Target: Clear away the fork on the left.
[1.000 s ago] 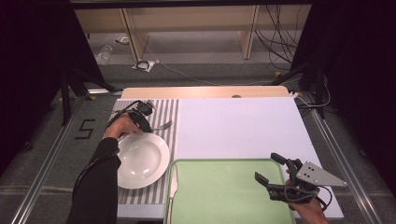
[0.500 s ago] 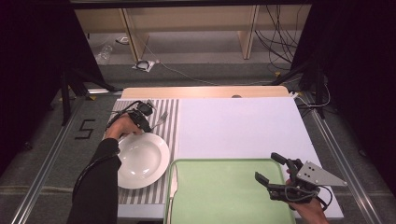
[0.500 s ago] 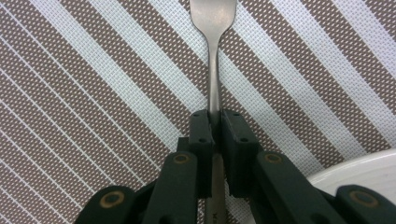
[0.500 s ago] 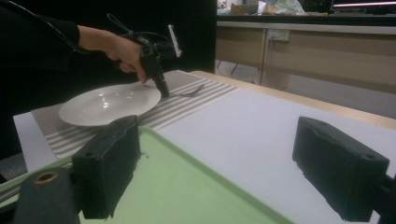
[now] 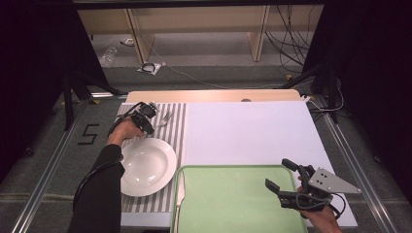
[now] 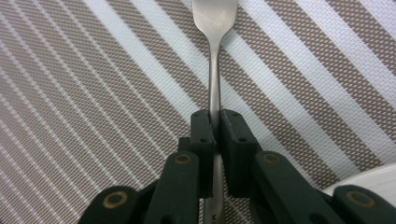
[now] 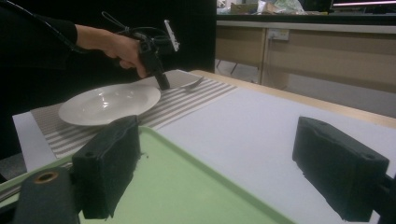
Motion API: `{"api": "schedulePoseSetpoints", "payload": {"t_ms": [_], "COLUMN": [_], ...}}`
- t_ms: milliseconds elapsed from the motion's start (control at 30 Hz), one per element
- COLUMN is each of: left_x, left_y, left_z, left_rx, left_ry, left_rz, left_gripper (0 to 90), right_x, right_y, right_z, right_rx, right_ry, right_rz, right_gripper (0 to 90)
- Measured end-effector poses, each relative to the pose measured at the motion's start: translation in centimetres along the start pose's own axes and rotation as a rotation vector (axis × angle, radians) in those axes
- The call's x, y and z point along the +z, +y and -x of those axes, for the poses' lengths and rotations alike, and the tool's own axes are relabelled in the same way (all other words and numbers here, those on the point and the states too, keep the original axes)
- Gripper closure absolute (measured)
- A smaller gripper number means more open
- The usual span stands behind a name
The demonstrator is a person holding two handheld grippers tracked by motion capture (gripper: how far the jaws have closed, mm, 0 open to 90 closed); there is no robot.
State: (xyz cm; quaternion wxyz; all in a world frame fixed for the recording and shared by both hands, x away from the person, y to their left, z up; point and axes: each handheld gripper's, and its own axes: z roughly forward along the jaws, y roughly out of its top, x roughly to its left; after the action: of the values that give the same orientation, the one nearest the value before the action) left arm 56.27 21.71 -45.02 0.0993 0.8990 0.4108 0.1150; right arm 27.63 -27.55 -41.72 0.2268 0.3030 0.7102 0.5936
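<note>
The left gripper [image 6: 214,135] has just closed its jaws on the fork [image 6: 214,70] handle, whose long axis runs straight ahead over the striped placemat [image 6: 84,93] near the surface's far-left corner; the right gripper [image 5: 286,187], jaws spread, hovers well apart.

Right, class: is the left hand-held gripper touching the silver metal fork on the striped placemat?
Touching. In the left gripper view the left hand-held gripper has just closed its black pads on the silver metal fork handle, with no gap either side.
</note>
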Motion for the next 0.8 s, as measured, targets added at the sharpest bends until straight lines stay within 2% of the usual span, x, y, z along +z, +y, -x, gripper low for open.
{"api": "schedulePoseSetpoints", "payload": {"t_ms": [133, 367, 567, 733, 800], "left_x": [-0.6, -2.4, -3.9, -5.4, -6.0], "left_y": [-0.2, -0.2, -0.4, -0.7, -0.8], "left_z": [-0.3, -0.5, -0.4, -0.1, 0.0], "left_rx": [0.007, 0.025, 0.036, 0.020, 0.000], "left_ry": [0.044, 0.096, 0.108, 0.104, 0.098], "left_rz": [0.017, 0.053, 0.059, 0.083, 0.101], "left_gripper": [83.4, 83.4, 83.3, 83.4, 83.3], "right_x": [0.0, 0.0, 0.1, 0.1, 0.0], "right_y": [0.0, 0.0, -0.1, 0.0, 0.0], "right_z": [0.0, -0.1, -0.1, -0.1, -0.1], "right_rx": [-0.001, -0.003, -0.004, -0.001, -0.004], "right_ry": [-0.001, -0.002, 0.001, -0.003, -0.008], "right_rz": [0.000, -0.006, -0.006, -0.009, -0.016], "right_gripper": [16.0, 16.0, 16.1, 16.1, 16.1]}}
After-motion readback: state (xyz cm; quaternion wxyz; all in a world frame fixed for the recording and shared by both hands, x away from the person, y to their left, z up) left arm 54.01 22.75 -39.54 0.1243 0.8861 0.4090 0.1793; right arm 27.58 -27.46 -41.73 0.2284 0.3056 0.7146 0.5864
